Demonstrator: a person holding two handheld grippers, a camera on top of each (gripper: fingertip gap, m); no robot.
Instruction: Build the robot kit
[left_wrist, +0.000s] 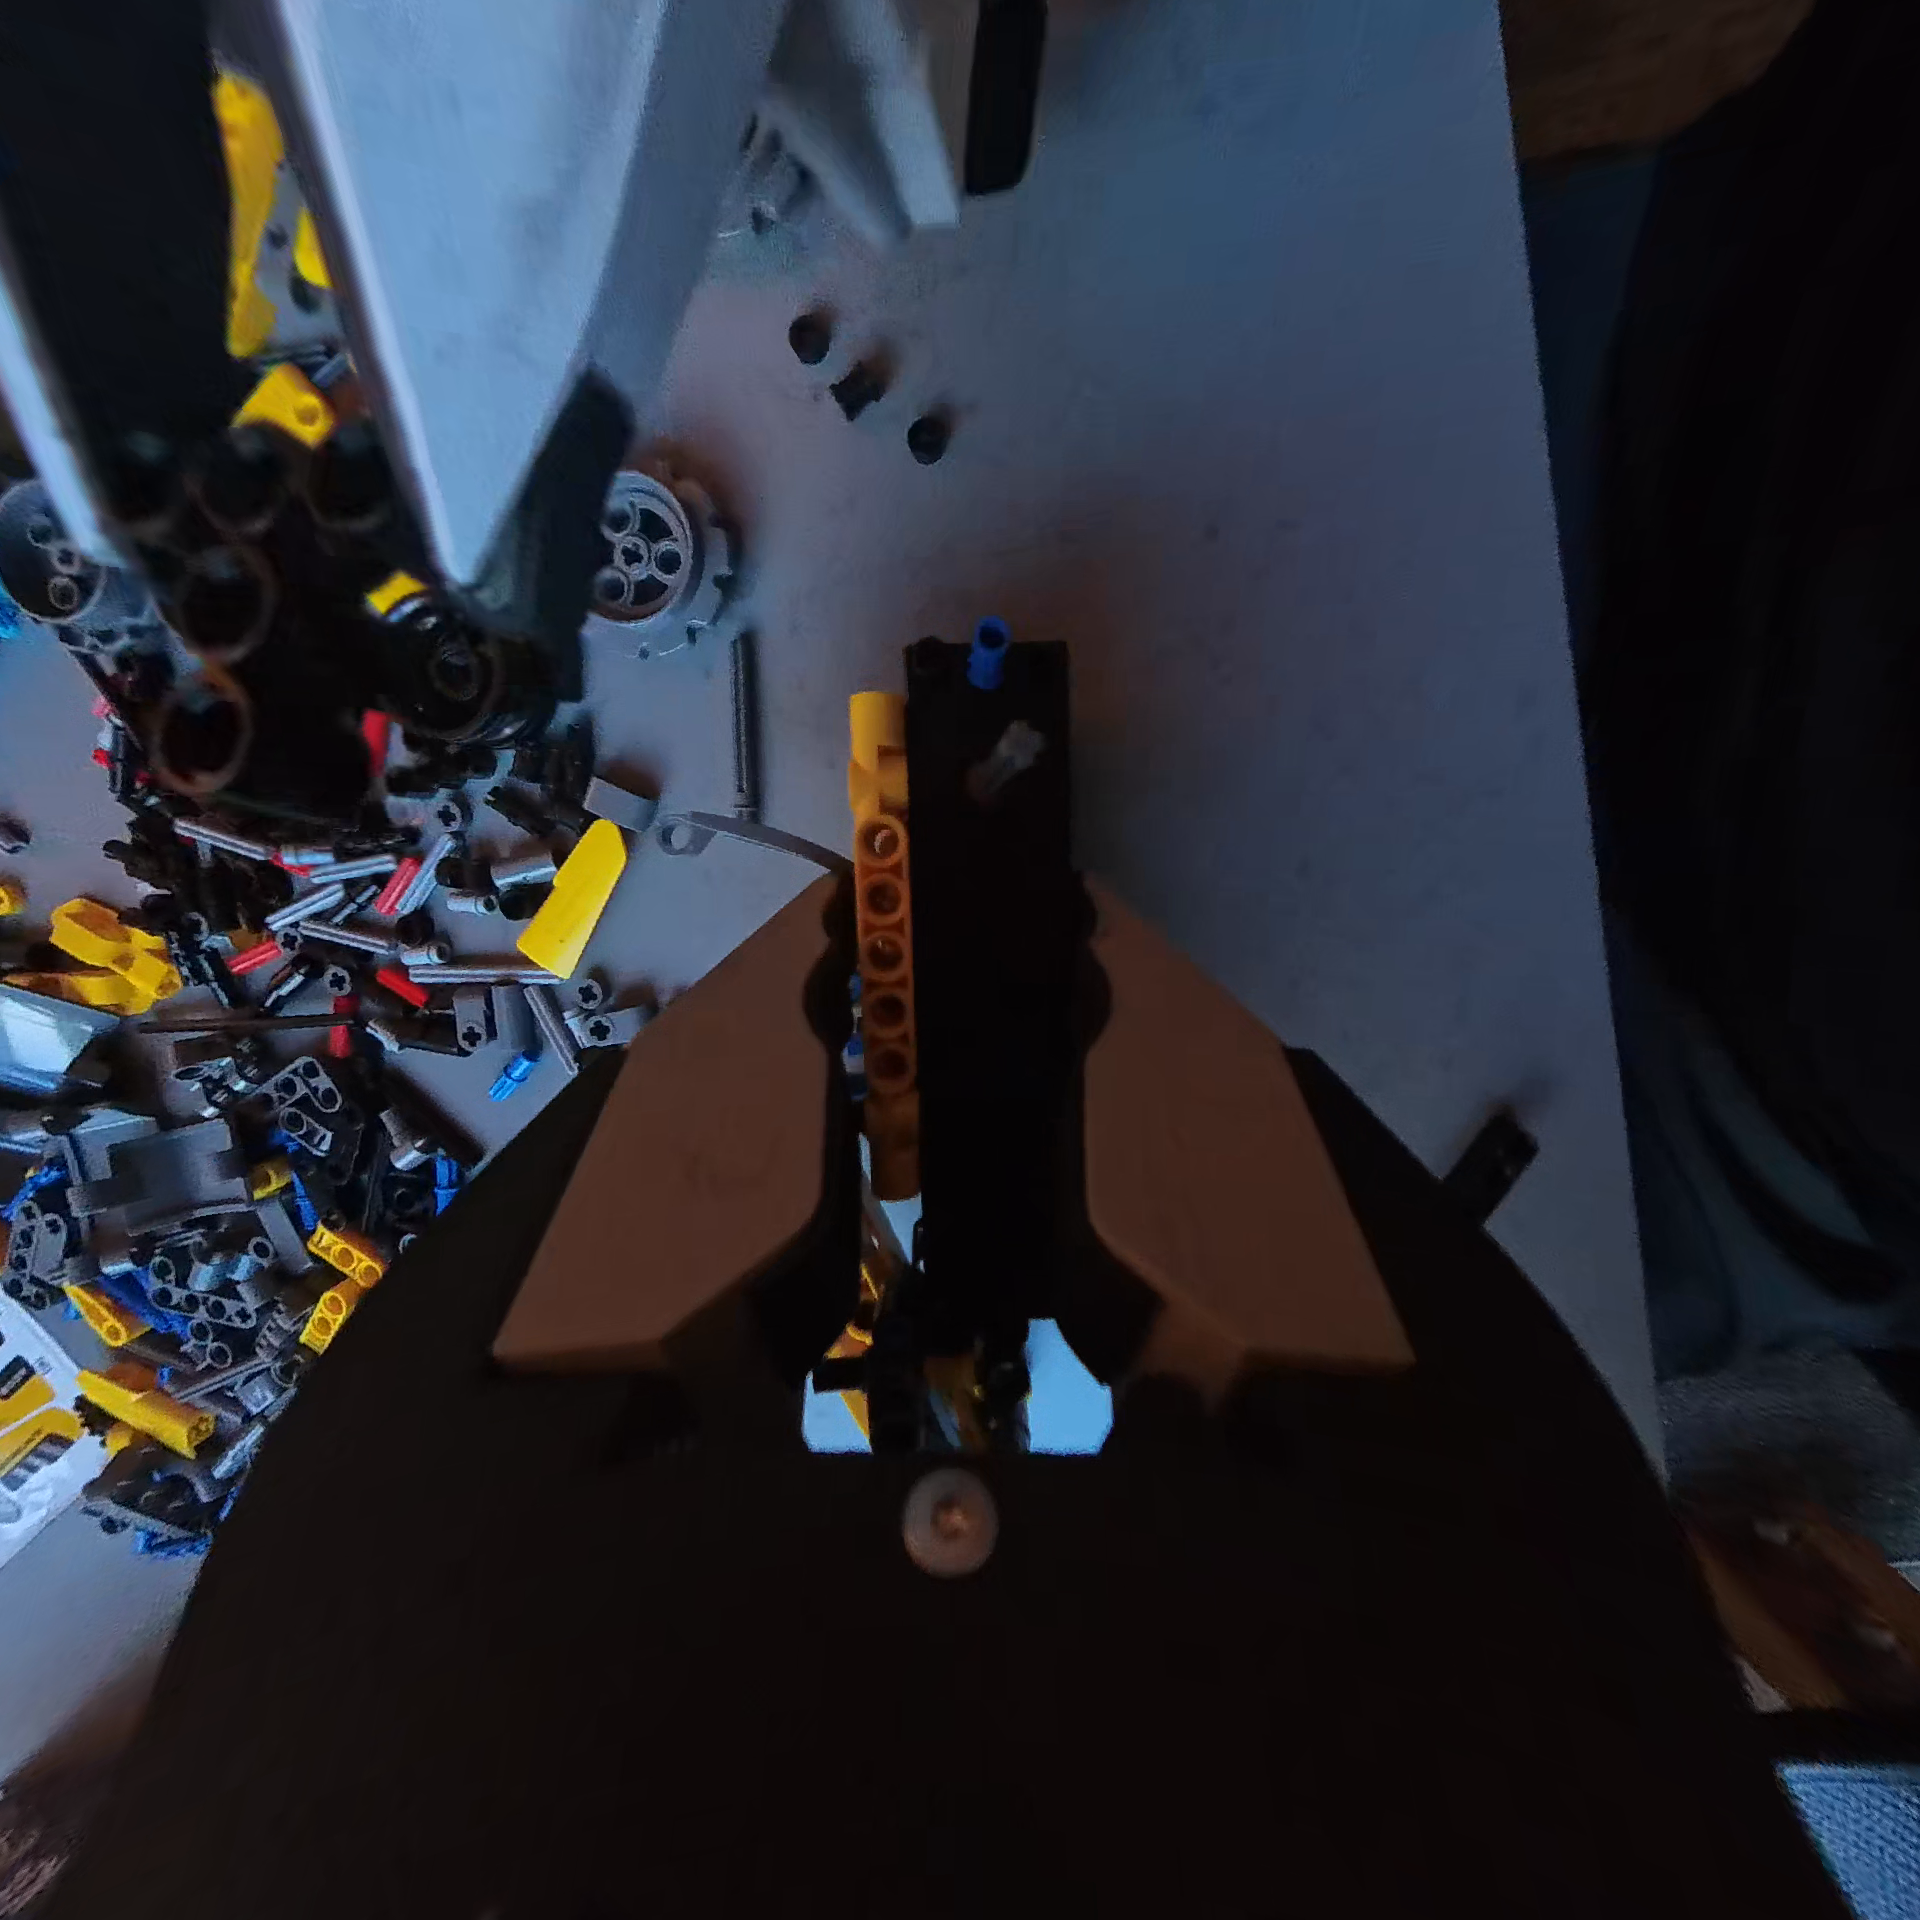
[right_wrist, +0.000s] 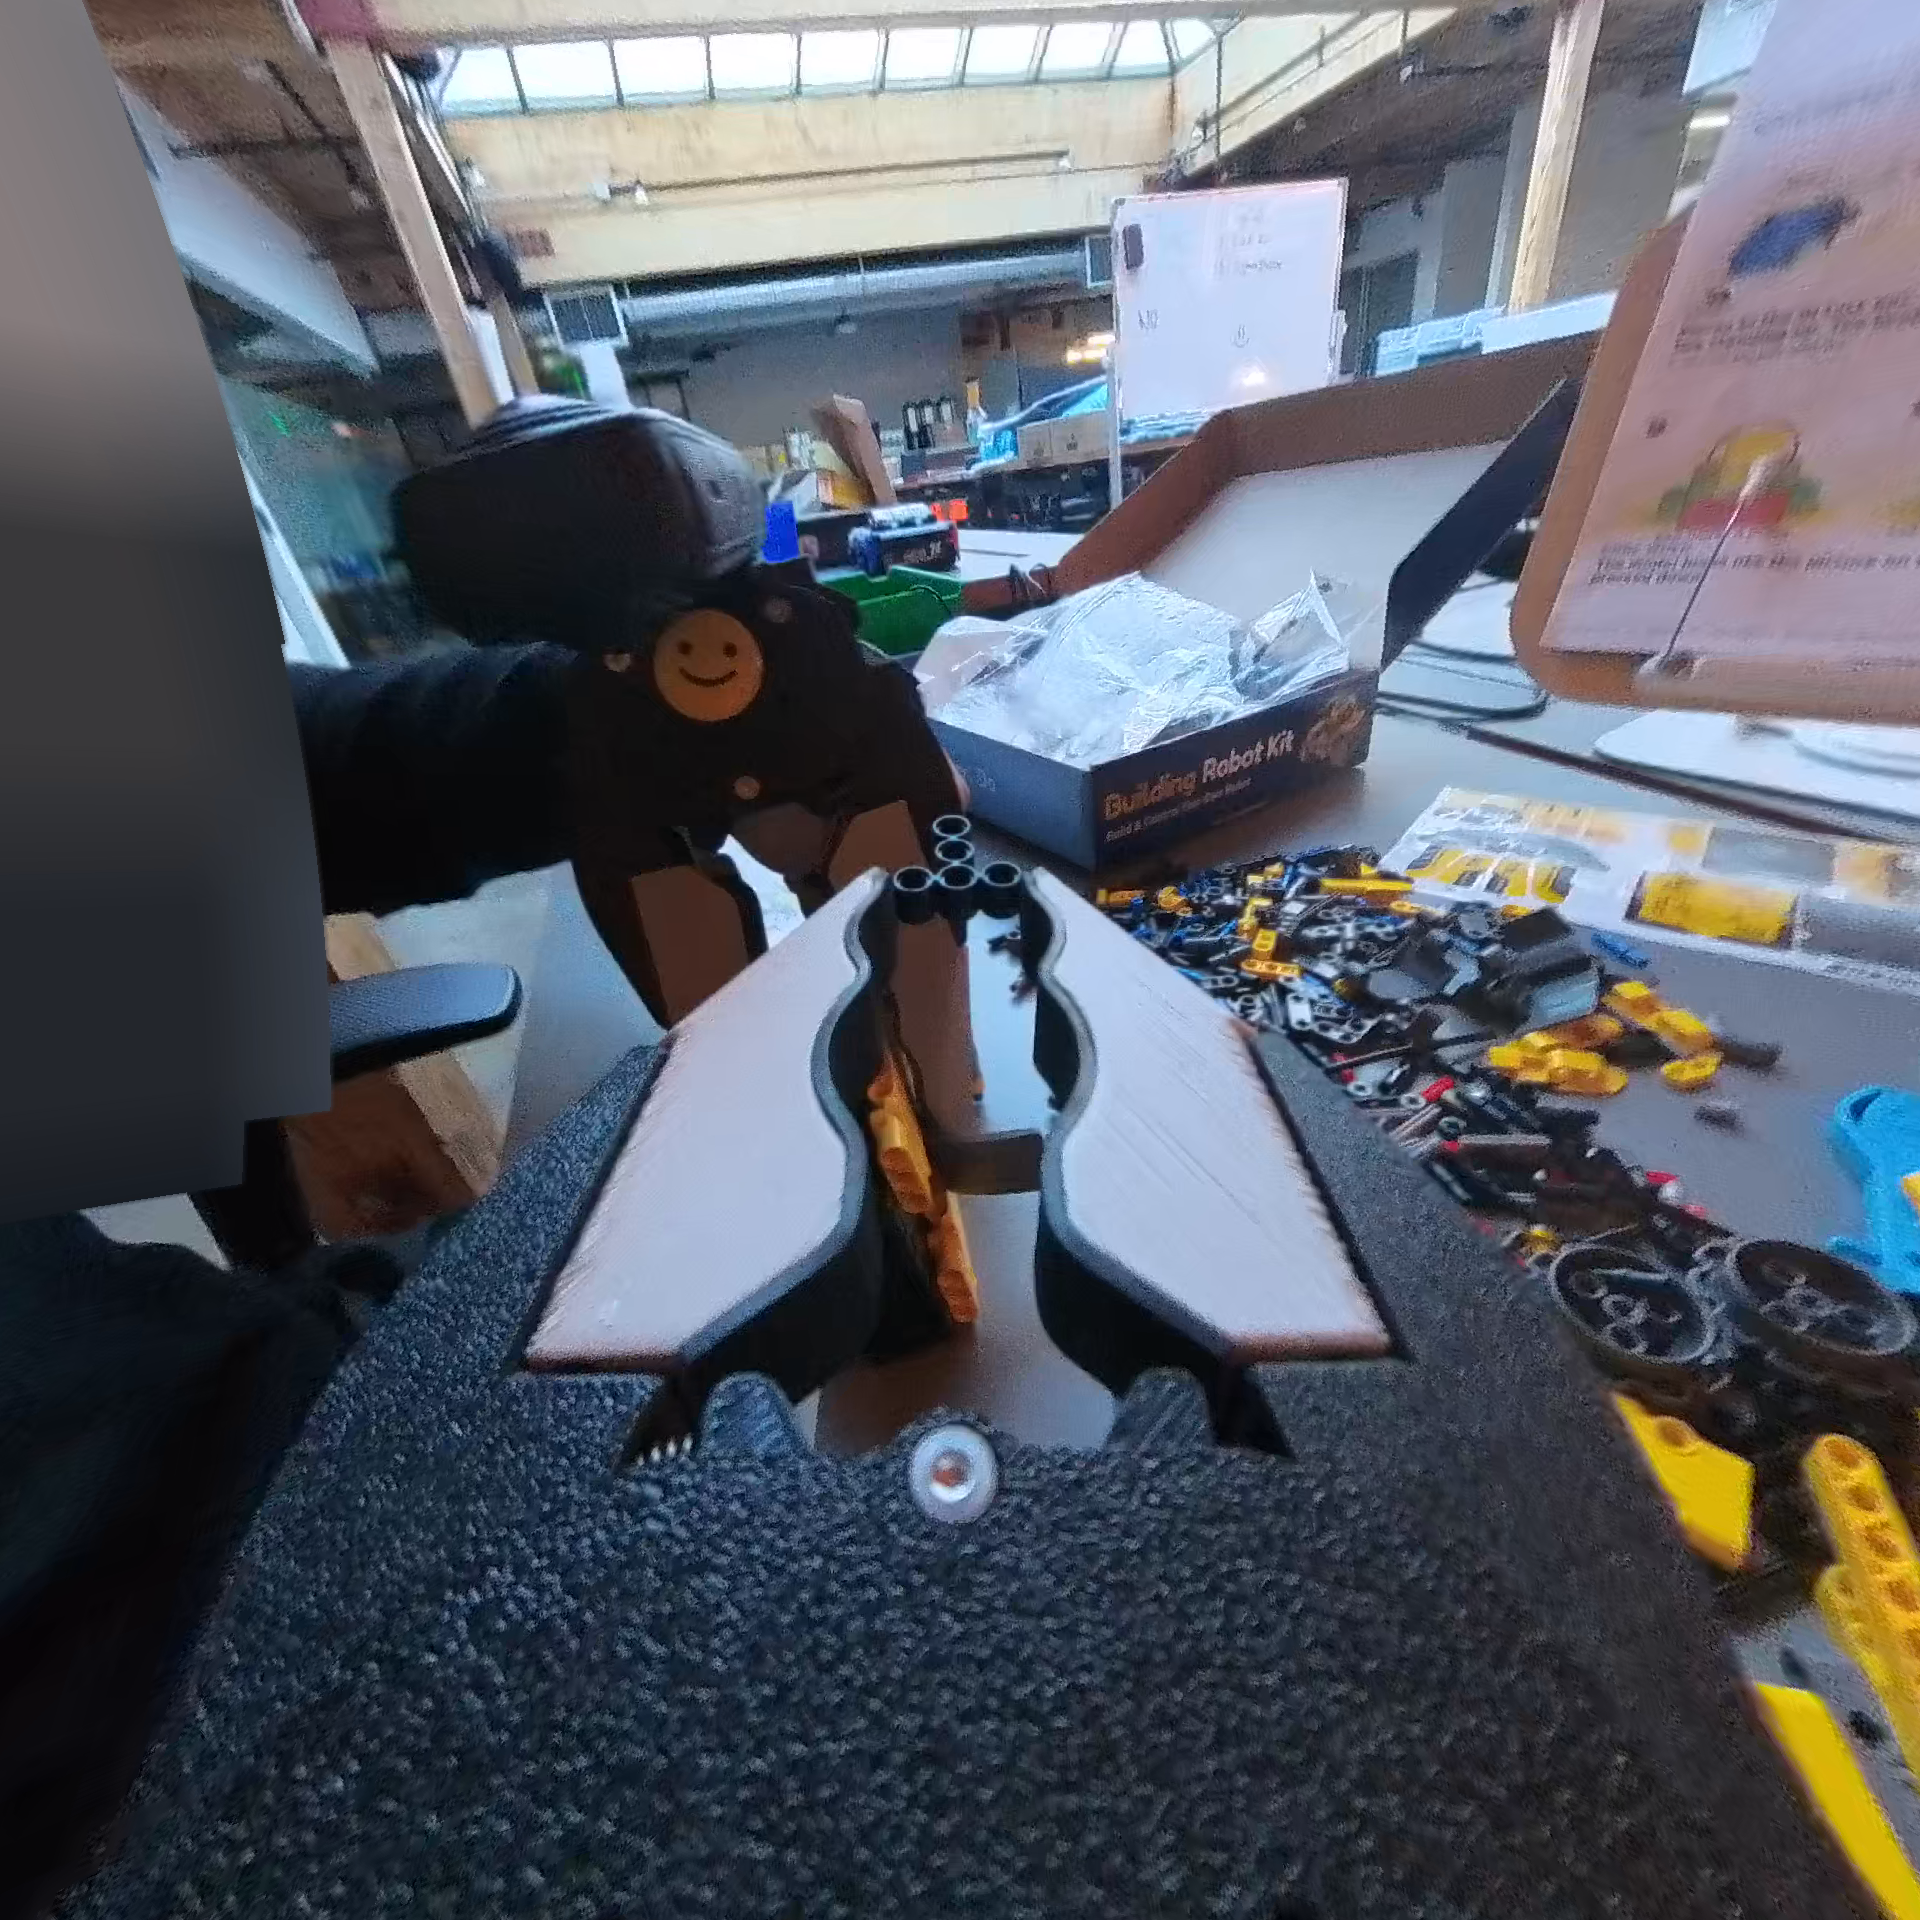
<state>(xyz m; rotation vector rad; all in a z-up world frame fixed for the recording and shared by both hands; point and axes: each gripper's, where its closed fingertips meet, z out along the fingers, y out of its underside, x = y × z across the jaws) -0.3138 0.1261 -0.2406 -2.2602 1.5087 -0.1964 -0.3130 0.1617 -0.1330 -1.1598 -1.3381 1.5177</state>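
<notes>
My left gripper (left_wrist: 961, 925) is shut on a long black beam assembly (left_wrist: 992, 883) with an orange-yellow holed beam (left_wrist: 883, 956) on its left side and a blue pin (left_wrist: 989, 646) at its far end, held above the grey table (left_wrist: 1299, 623). My right gripper (right_wrist: 956, 909) is shut on a black holed beam piece (right_wrist: 951, 878) at its tips, with a yellow beam (right_wrist: 914, 1184) against its left finger. The right gripper also shows at the upper left of the left wrist view (left_wrist: 312, 623), over the parts pile. The left gripper (right_wrist: 790, 935) shows just beyond it, with a smiley disc on its body.
A pile of small black, grey, yellow, red and blue parts (left_wrist: 312, 987) covers the table's left and shows in the right wrist view (right_wrist: 1403, 987). A grey wheel hub (left_wrist: 644, 561), three black pins (left_wrist: 862, 384), tyres (right_wrist: 1725, 1320), an open kit box (right_wrist: 1195, 769), a printed sheet (right_wrist: 1662, 883) and a chair armrest (right_wrist: 416, 1008) lie around. Left tips to right tips: about 11 cm. My left gripper's tips are some 8 cm from the grey wheel hub (left_wrist: 644, 561).
</notes>
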